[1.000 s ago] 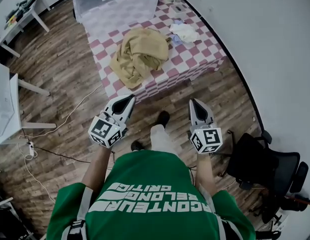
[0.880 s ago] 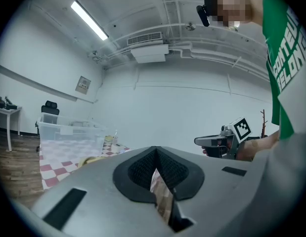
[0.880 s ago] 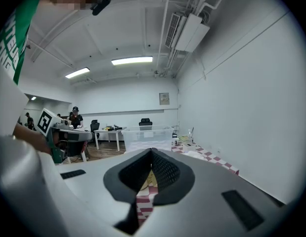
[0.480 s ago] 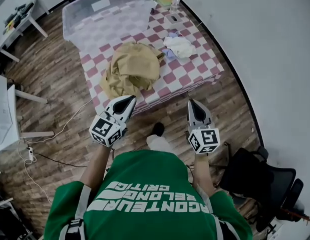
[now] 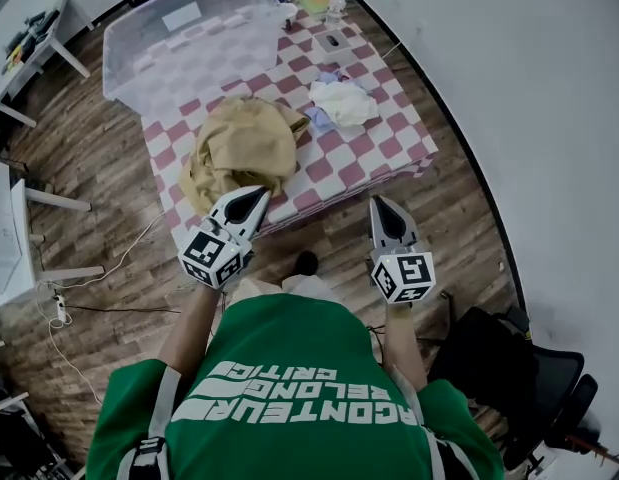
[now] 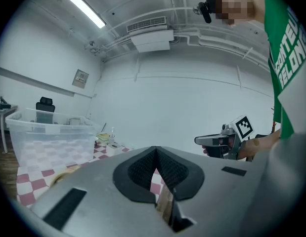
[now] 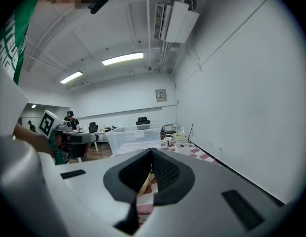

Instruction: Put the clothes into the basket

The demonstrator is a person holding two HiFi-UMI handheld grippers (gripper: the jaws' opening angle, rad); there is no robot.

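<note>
Checkered table [image 5: 389, 146] ahead. Clear basket [image 5: 139, 63] sits on its far left end. Tan garment [image 5: 239, 146] lies heaped near left, with a small white cloth [image 5: 341, 101] to its right. Left gripper [image 5: 255, 196] and right gripper [image 5: 378, 205] hover by the near edge, jaws pressed together, holding nothing.

An office-like workroom: office chair [image 5: 499, 353], white desk [image 5: 4, 233], ceiling strip lights [image 7: 122, 59].
</note>
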